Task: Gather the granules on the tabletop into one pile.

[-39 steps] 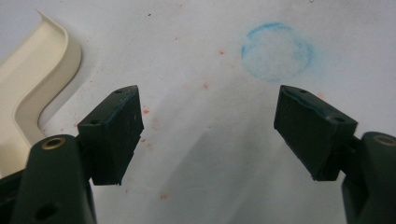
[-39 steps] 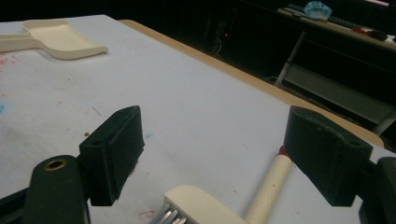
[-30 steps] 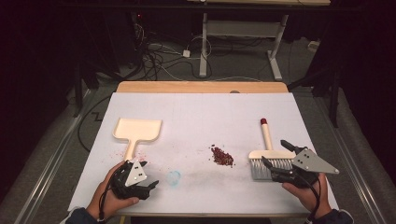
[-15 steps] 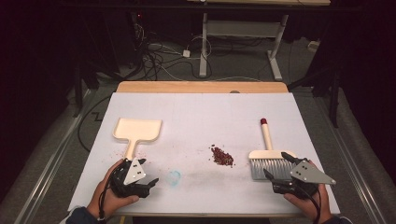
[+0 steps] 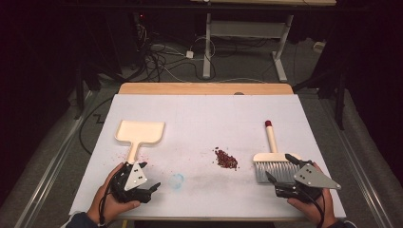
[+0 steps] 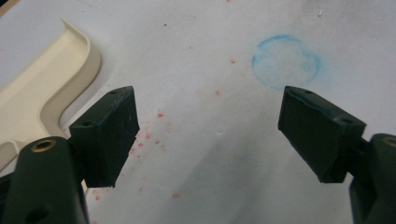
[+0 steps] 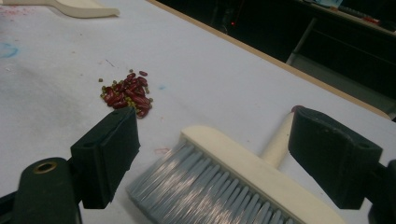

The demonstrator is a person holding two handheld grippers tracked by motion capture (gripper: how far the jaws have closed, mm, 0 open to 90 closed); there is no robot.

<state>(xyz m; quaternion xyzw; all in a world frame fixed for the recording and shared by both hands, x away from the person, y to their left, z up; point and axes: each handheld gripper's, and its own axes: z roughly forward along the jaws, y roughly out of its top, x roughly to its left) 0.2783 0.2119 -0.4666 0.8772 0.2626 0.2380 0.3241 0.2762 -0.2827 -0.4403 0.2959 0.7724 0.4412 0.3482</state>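
A cream dustpan (image 5: 140, 132) lies flat at the left of the white table, its handle pointing toward the person. My left gripper (image 5: 151, 190) is open near the front edge, just right of that handle; the left gripper view shows the dustpan (image 6: 42, 88) beside the empty left gripper (image 6: 208, 107). A small pile of red beans (image 5: 226, 159) lies mid-table. A cream hand brush (image 5: 272, 159) with grey bristles and a red-tipped handle lies at the right. My right gripper (image 5: 279, 167) is open at the bristle end, with the brush (image 7: 233, 182) before the right gripper (image 7: 212, 126) and the beans (image 7: 126, 95) beyond.
A faint blue ring mark (image 5: 177, 180) and pink specks stain the white table (image 5: 199, 114) near my left gripper. A wooden strip (image 5: 204, 89) edges the far side. Beyond it are dark floor, cables and desk legs.
My right gripper has drawn back a little toward the table's front edge, staying open by the bristles. The left gripper, dustpan, beans and brush have not moved.
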